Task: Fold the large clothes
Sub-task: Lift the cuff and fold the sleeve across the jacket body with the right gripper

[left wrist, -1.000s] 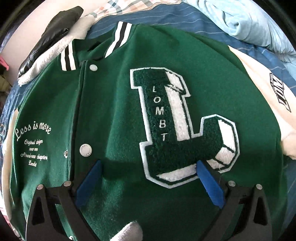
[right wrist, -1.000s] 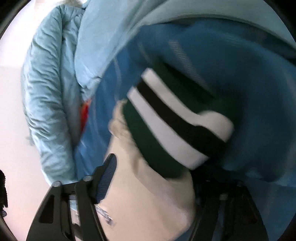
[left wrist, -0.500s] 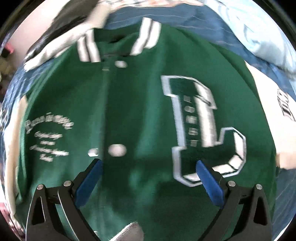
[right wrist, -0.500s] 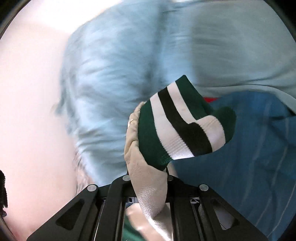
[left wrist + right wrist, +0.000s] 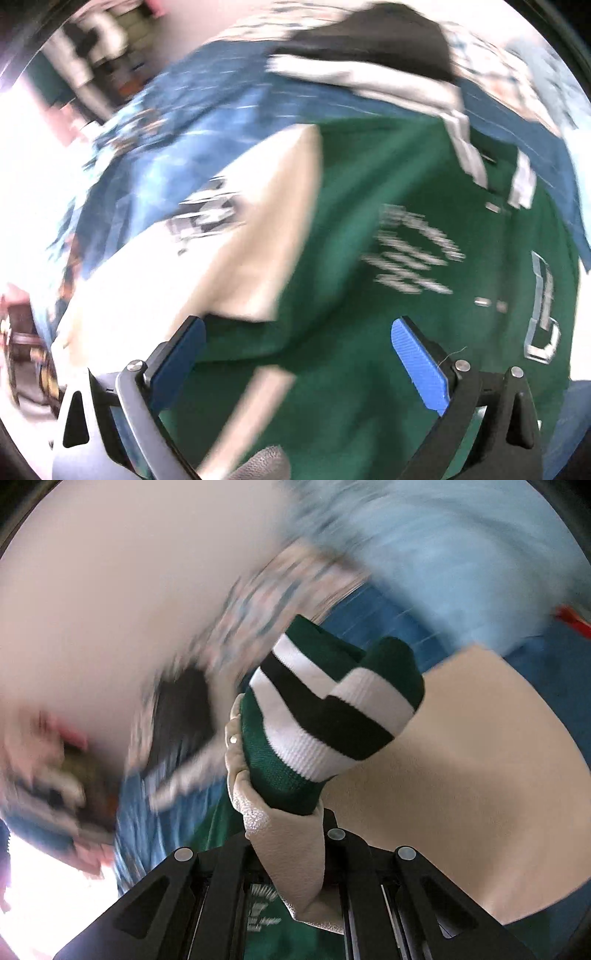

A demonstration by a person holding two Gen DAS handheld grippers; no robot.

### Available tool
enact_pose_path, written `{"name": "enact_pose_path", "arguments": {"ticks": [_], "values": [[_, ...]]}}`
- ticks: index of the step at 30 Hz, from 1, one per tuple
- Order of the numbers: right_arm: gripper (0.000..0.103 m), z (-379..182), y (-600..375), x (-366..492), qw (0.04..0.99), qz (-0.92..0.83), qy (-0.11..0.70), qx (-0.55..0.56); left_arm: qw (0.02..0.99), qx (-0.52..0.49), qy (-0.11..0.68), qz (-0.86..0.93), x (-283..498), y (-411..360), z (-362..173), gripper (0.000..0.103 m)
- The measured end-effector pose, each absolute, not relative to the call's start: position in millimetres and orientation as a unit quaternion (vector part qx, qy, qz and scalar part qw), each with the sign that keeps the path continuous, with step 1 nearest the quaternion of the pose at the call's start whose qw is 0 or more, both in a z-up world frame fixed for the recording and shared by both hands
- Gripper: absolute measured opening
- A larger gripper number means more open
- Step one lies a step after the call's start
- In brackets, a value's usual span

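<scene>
Green varsity jacket (image 5: 388, 206) lies spread on the blue bedsheet (image 5: 177, 147), its cream sleeve (image 5: 291, 853) with the striped cuff (image 5: 325, 720) clenched in the right gripper's (image 5: 291, 834) jaws, while the left gripper (image 5: 295, 354) hangs over the jacket, jaws released and empty.

Looks like a bedroom in a home to me. I'm working over a bed w/ a blue striped sheet (image 5: 207, 122), a light blue duvet (image 5: 461, 542) bunched at one side, and a checked pillow or cloth (image 5: 266, 590) nearby. Other clothes lie around, incl. a black jacket w/ pale lining (image 5: 369, 40). Cluttered shelves, blurred, at the edge.
</scene>
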State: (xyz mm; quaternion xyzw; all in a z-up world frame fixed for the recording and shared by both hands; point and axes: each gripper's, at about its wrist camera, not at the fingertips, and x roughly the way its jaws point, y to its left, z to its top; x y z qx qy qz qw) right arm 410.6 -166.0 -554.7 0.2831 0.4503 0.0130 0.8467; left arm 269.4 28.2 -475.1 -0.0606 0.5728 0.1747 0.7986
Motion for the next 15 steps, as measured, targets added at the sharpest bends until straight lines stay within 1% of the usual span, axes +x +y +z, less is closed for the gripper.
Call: {"name": "enact_pose_path", "arguments": {"ticks": [3, 4, 5, 7, 8, 9, 10, 11, 15], "values": [[0.006, -607.4, -61.0, 423.1, 0.83, 0.055, 0.508, 0.222, 0.784, -0.084, 0.572, 0.228, 238.0, 79.1, -473.8, 0.103], [0.006, -626.3, -42.5, 432.7, 0.82, 0.066, 0.53, 0.205, 0.777, -0.095, 0.573, 0.244, 227.0, 93.3, -474.6, 0.103], [0.011, -656.2, -16.5, 441.5, 0.8, 0.071, 0.567, 0.181, 0.767, -0.112, 0.573, 0.268, 213.6, 116.1, -478.1, 0.103], [0.015, -693.0, 11.6, 446.3, 0.777, 0.07, 0.61, 0.142, 0.748, -0.125, 0.577, 0.303, 197.0, 143.6, -485.5, 0.103], [0.032, -697.3, 23.0, 443.6, 0.774, 0.08, 0.615, 0.132, 0.731, -0.139, 0.582, 0.328, 181.8, 163.8, -490.6, 0.103], [0.043, -692.3, 27.6, 437.7, 0.773, 0.094, 0.612, 0.138, 0.72, -0.152, 0.584, 0.342, 172.7, 176.3, -493.8, 0.103], [0.065, -686.3, 26.6, 434.0, 0.769, 0.109, 0.612, 0.151, 0.709, -0.168, 0.586, 0.355, 161.0, 186.9, -495.7, 0.103], [0.072, -674.0, 24.1, 425.3, 0.761, 0.134, 0.608, 0.18, 0.695, -0.195, 0.586, 0.368, 143.4, 202.6, -497.9, 0.103], [0.073, -633.2, 6.4, 393.9, 0.751, 0.169, 0.602, 0.213, 0.666, -0.283, 0.568, 0.392, 91.0, 232.6, -502.7, 0.103]]}}
